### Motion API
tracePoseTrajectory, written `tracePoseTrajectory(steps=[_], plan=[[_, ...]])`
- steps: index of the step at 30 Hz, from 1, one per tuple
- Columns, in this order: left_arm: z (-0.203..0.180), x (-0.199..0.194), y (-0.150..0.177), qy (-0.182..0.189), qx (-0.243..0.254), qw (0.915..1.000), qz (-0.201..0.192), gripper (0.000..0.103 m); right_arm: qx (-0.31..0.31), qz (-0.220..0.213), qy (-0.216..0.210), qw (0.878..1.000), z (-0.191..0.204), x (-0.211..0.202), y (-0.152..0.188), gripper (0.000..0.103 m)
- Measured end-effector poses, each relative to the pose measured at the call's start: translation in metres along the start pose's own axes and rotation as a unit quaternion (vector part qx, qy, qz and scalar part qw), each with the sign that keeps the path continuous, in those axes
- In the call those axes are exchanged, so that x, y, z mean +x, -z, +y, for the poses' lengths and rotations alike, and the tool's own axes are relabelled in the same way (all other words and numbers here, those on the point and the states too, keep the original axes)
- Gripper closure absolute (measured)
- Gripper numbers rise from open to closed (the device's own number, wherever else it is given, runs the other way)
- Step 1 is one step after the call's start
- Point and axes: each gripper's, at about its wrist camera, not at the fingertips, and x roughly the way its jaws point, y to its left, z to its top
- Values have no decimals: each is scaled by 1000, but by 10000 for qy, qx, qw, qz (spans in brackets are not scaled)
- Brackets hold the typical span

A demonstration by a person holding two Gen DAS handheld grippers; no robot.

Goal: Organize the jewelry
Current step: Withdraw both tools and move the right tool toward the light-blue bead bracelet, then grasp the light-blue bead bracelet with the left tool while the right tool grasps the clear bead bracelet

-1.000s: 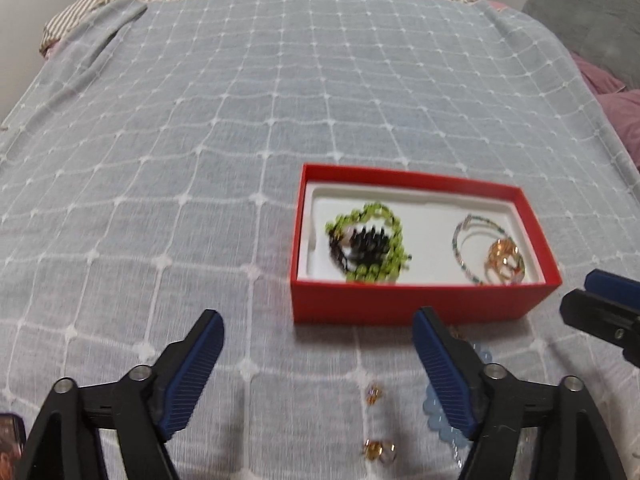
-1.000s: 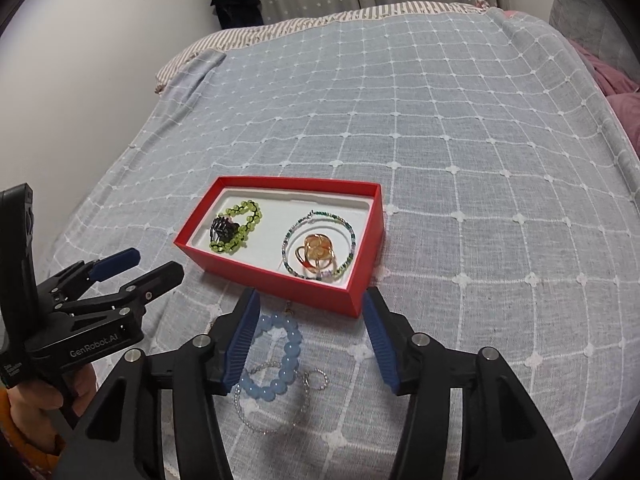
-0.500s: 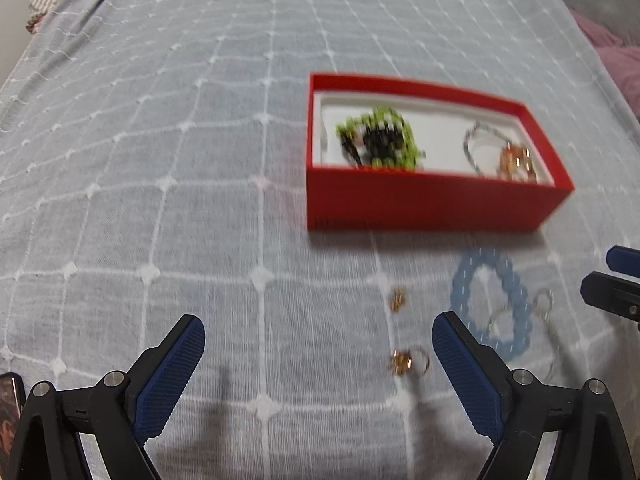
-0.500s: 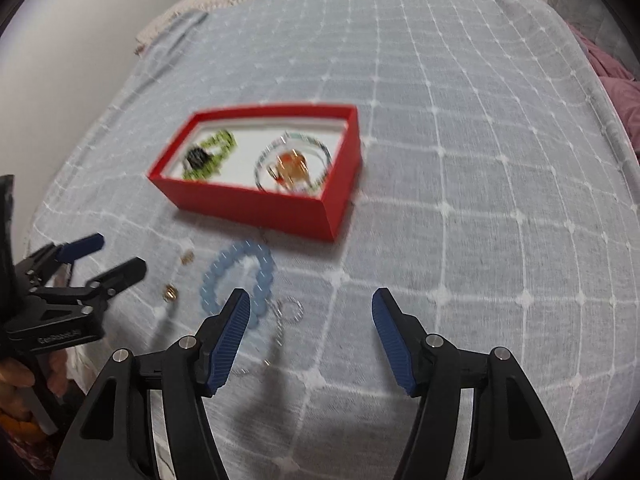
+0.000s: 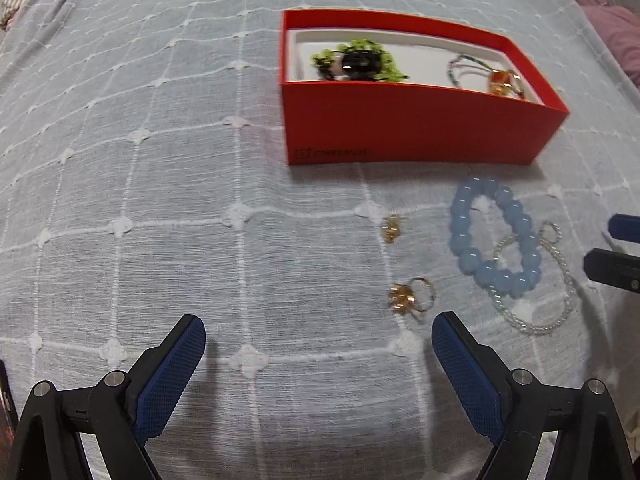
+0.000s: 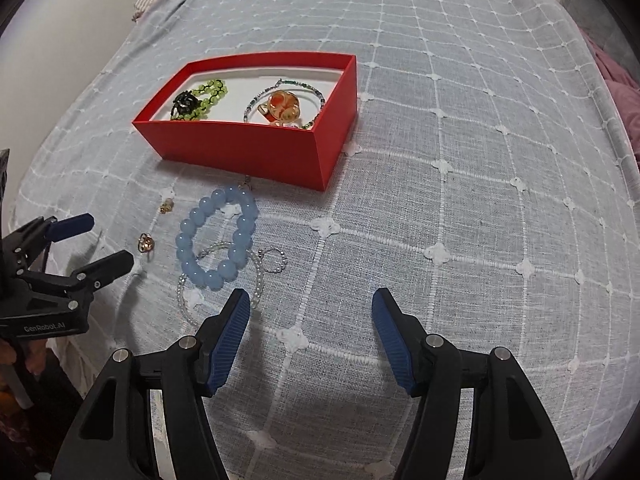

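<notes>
Red box (image 6: 256, 152) long axis left-right

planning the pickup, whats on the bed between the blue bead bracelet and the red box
Only bare bedspread between the blue bead bracelet and red box, clearest in the left wrist view.

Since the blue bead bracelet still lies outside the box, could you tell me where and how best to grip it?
Probably pinch the blue bead bracelet across one side of its loop, coming from above: it lies flat on the bedspread, and its near end overlaps the clear bead chain.
</notes>
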Motion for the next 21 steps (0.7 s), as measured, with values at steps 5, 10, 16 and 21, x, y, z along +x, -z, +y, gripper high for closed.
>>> tracePoseTrajectory(steps=[5,10,16,21], plan=[[-15,-5,0,189,218,9996,-53,11,-61,-32,-127,9999,7,-1,1,37],[-19,-5,0,266,256,9993,-21,20,-191,55,-186,9996,15,8,4,38],[-18,-6,-1,357,235,9991,-49,26,-496,68,-255,9984,31,14,7,67],[-23,-11,-7,455,243,9985,-201,32,-437,109,-183,9988,33,19,6,86]])
